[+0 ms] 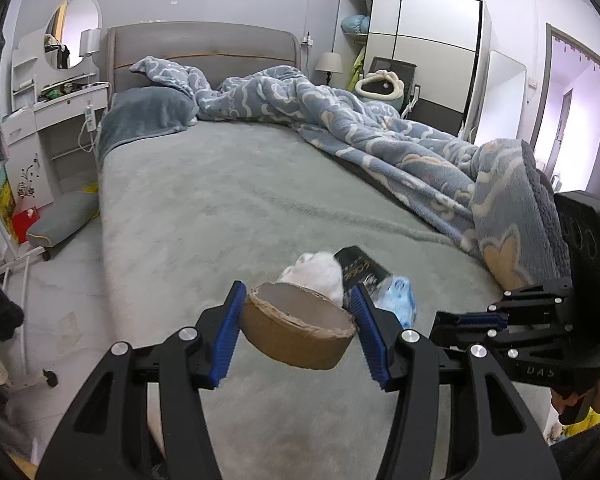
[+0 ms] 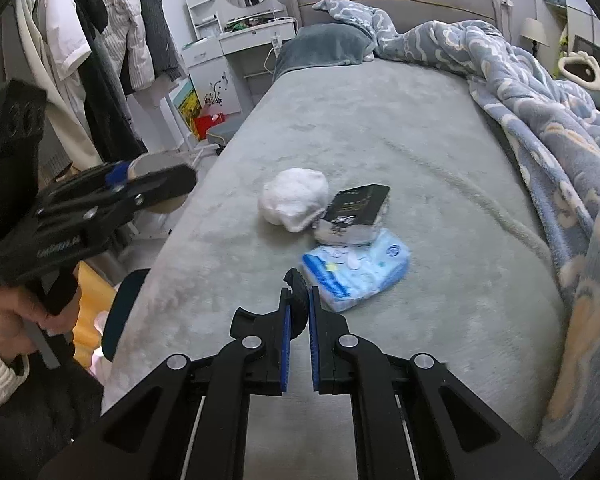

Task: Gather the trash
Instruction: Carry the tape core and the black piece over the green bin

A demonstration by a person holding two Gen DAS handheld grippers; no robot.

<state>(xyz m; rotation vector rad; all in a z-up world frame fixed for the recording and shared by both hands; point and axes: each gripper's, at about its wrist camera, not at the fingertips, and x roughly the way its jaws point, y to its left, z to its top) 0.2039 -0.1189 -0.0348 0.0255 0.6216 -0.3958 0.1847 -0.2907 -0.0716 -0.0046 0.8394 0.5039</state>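
The left gripper (image 1: pixel 296 322) squeezes a brown cardboard ring (image 1: pixel 298 328) above the soft grey bed (image 1: pixel 228 184); the right gripper (image 2: pixel 298 304) pinches a small black ridged thing (image 2: pixel 297 300).

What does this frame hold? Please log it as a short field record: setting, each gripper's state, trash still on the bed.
setting: bedroom, grey bed with a blue patterned blanket pushed to one side
left gripper: shut on a cardboard tape core, held above the bed's near edge
right gripper: shut on a small black object, identity unclear
trash on bed: white crumpled wad, black box, blue tissue pack, grouped close together
beyond the bed: white dressing table, hanging clothes
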